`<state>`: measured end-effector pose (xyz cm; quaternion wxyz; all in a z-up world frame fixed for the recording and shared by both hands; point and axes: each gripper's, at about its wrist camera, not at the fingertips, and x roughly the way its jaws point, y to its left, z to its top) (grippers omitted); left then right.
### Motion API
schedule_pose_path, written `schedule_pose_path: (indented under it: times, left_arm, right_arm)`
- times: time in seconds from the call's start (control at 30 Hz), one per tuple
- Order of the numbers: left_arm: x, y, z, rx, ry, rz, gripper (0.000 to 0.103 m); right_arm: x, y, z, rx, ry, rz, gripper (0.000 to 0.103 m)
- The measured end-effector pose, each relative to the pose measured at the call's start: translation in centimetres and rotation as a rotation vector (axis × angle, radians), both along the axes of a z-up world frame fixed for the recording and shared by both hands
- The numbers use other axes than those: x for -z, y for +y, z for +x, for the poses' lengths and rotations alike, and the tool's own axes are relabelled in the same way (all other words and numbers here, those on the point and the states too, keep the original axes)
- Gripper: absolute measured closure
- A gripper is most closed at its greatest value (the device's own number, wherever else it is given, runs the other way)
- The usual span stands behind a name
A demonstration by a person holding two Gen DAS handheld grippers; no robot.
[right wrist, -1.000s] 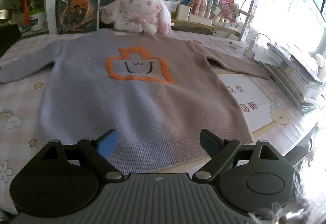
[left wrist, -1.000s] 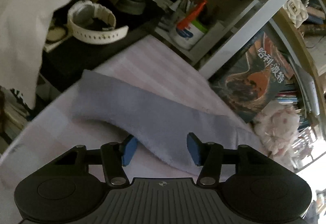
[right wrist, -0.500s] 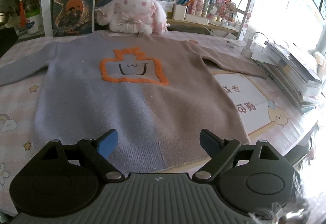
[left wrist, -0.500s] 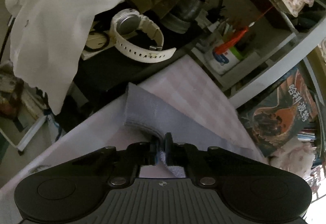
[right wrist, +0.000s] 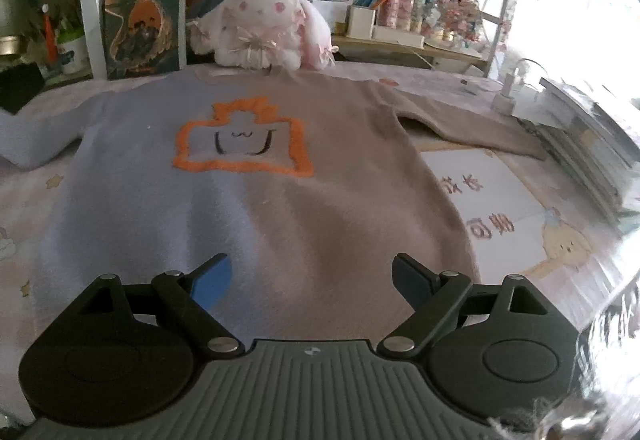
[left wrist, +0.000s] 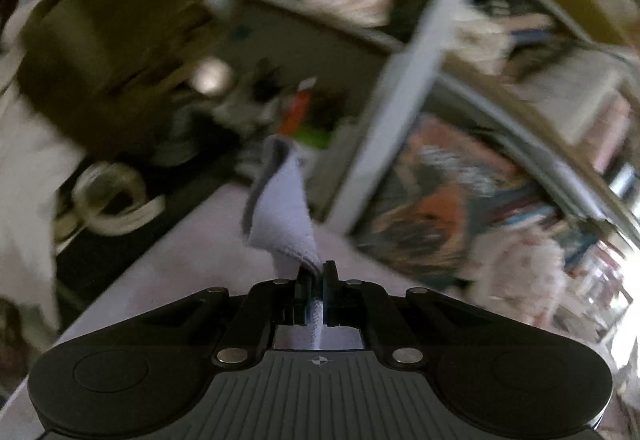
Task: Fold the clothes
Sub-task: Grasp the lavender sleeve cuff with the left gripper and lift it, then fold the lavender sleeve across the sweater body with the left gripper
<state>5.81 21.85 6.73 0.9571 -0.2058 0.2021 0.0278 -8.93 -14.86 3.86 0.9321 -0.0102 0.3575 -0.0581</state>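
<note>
Sweater [right wrist: 256,208] flat on tabletop [right wrist: 516,260], front up, body + rt sleeve spread out. L gripper [left wrist: 318,272] jaws pinching cuff of left sleeve [left wrist: 284,212], lifted. R gripper [right wrist: 310,280] jaws spread, empty, over hem. No fold in body yet; most folding left.

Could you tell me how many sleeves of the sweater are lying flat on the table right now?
1. The beige sleeve lies flat, stretched toward the book stack. The bluish sleeve is lifted, pinched in the left gripper; only its upper part shows at the right view's edge.
</note>
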Motion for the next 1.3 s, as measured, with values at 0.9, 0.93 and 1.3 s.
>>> schedule_pose_path:
  times: [0.9,0.93,1.3]
  left_arm:
    - [-3.3,-32.1,7.2,0.169,0.065,0.202,0.1]
    - [-2.6,-32.7,7.4,0.173,0.084,0.213,0.1]
    - [3.0,-38.6,9.5,0.23,0.248,0.33,0.096]
  right_arm:
    - [1.1,-18.6,4.6,-0.368,0.045,0.127,0.016]
    - [1.1,-18.9,4.6,-0.367,0.045,0.13,0.016]
    - [1.7,-21.3,4.0,-0.338,0.063,0.153,0.016]
